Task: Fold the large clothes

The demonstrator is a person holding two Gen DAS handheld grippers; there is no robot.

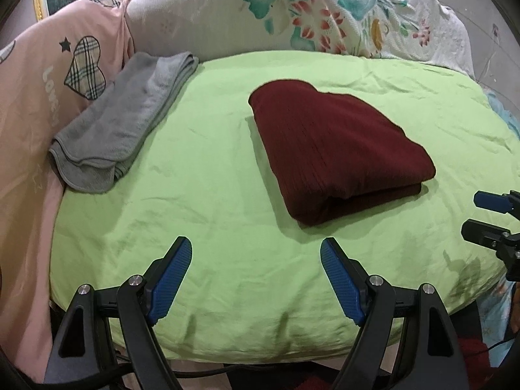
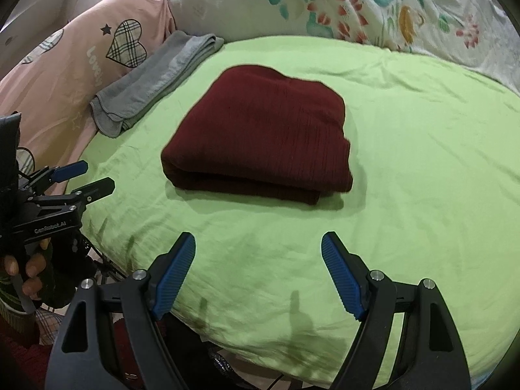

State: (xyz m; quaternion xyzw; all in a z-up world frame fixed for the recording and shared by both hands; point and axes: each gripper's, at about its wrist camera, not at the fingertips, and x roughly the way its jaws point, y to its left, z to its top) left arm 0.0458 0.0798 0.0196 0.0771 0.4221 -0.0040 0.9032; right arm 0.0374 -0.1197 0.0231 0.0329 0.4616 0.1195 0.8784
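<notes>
A dark red knitted garment [image 1: 334,149] lies folded into a thick square on the green sheet [image 1: 201,175]; the right wrist view shows the garment [image 2: 263,136] in the middle of the sheet [image 2: 406,149]. My left gripper [image 1: 256,247] hangs open above the sheet's near edge, short of the garment, nothing between its blue pads. My right gripper [image 2: 258,242] is open too, above the sheet in front of the garment. Each gripper also appears in the other's view: the right gripper [image 1: 476,216] at the right edge, the left gripper [image 2: 94,177] at the left, held by a hand [image 2: 24,269].
A folded grey towel [image 1: 123,123] lies at the sheet's far left, against a pink pillow [image 1: 39,74] with a plaid heart. A floral quilt [image 1: 325,13] is bunched along the back. The sheet's front edge drops off near my grippers.
</notes>
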